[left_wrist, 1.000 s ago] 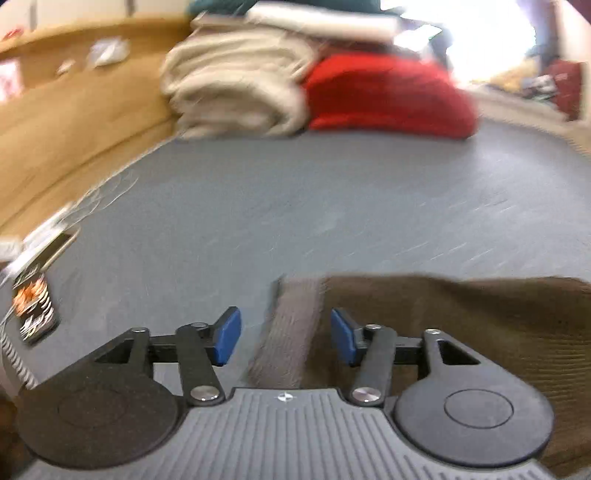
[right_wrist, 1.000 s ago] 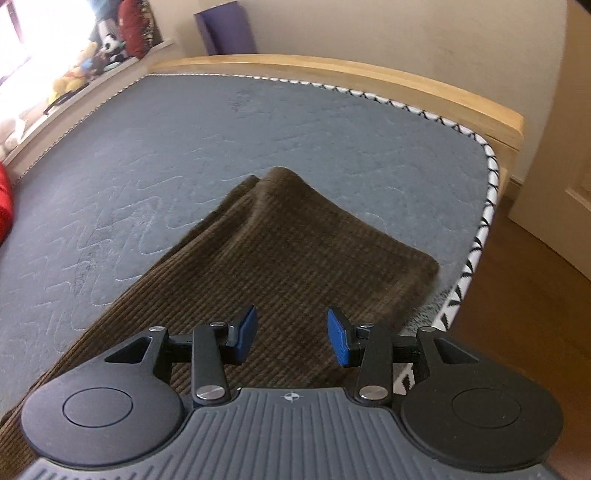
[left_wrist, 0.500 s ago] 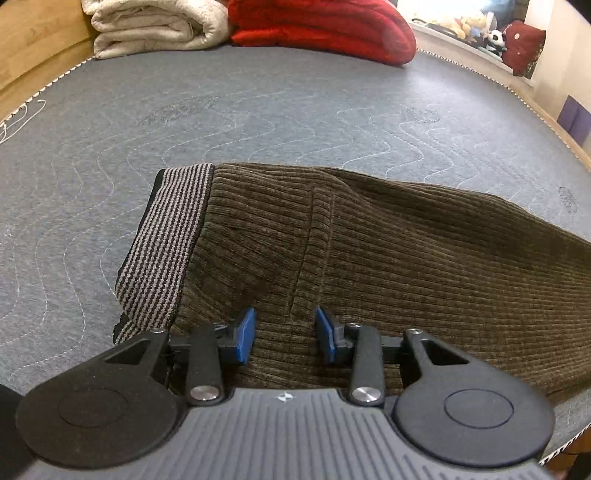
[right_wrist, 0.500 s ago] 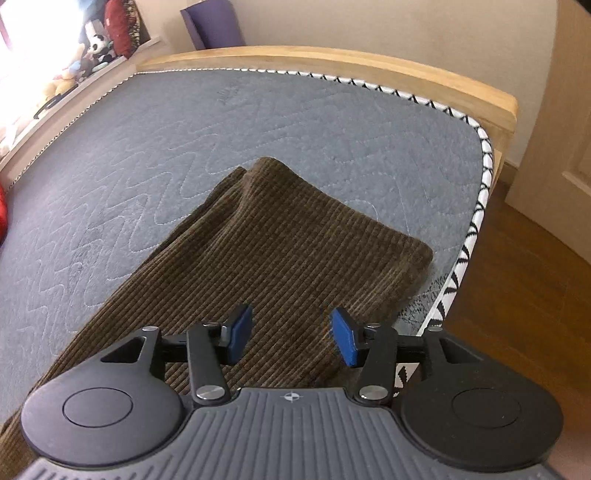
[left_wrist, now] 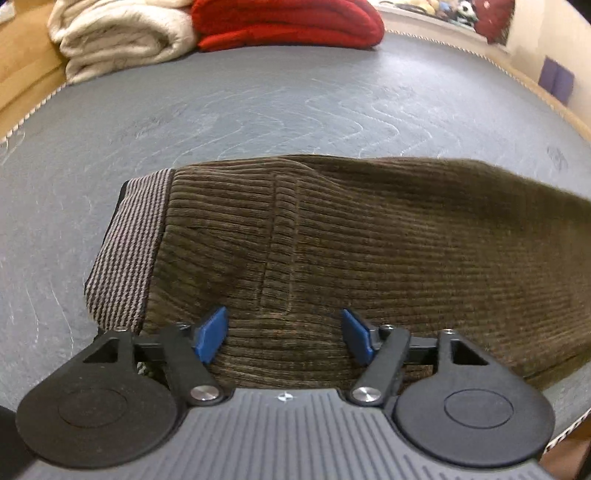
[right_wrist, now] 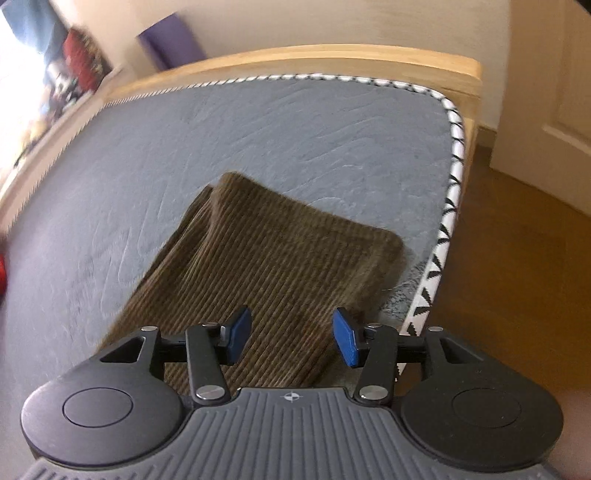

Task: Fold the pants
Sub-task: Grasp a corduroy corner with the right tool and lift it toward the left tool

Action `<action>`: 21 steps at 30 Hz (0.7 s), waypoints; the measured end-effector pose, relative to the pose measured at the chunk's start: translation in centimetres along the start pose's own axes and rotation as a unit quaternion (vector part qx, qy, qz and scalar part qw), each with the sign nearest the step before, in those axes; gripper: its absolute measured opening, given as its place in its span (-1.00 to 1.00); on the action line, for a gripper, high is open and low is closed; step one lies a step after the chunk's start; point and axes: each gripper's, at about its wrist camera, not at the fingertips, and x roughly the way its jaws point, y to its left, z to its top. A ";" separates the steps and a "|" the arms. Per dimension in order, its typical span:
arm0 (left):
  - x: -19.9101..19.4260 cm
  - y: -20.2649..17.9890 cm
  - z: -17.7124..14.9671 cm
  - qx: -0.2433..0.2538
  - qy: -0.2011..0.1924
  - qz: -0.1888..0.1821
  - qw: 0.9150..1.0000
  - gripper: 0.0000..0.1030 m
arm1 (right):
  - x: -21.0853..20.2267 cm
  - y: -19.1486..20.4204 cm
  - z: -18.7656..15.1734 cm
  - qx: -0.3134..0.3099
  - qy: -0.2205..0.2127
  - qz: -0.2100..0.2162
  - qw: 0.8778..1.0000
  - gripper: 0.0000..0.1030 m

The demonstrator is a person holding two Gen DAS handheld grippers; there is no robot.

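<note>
Brown corduroy pants lie flat on the grey mattress, folded lengthwise, with a striped waistband at the left end. My left gripper is open and empty, just above the waist part near the pocket seam. In the right wrist view the leg end of the pants lies near the mattress corner. My right gripper is open and empty over the near edge of the legs.
A cream blanket and a red blanket are piled at the far end of the mattress. A wooden bed frame edges the mattress. The patterned mattress edge drops to a wooden floor at right.
My left gripper swung from the bare mattress onto the waist of the pants, came lower and opened wider. My right gripper shifted slightly toward the leg end and opened a little wider.
</note>
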 end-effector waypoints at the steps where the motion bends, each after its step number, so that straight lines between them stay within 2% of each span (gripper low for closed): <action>1: 0.2 -0.1 0.0 0.000 0.000 0.001 1.000 0.47 | 0.2 -0.4 0.1 0.009 0.005 -0.001 1.000 0.01; 6: 0.7 -0.3 -0.1 0.002 0.000 -0.002 1.000 0.56 | 1.8 -2.4 0.1 0.070 0.040 0.007 0.997 0.01; 15: 0.7 -0.5 -0.5 0.011 -0.005 -0.003 1.000 0.58 | 5.4 -3.0 1.3 0.081 0.027 -0.008 0.996 0.00; 17: 0.7 -0.7 -0.5 0.013 -0.004 -0.002 1.000 0.63 | 5.6 -2.6 1.5 0.077 0.023 -0.014 0.997 -0.14; 19: 0.8 -1.1 -0.6 0.019 -0.005 0.002 1.000 0.65 | 5.9 -2.1 1.7 0.069 0.024 -0.019 0.997 -0.19; 21: 0.9 -1.4 -0.7 0.022 -0.006 0.005 1.000 0.66 | 5.8 -1.5 1.8 0.061 0.023 -0.025 0.998 -0.34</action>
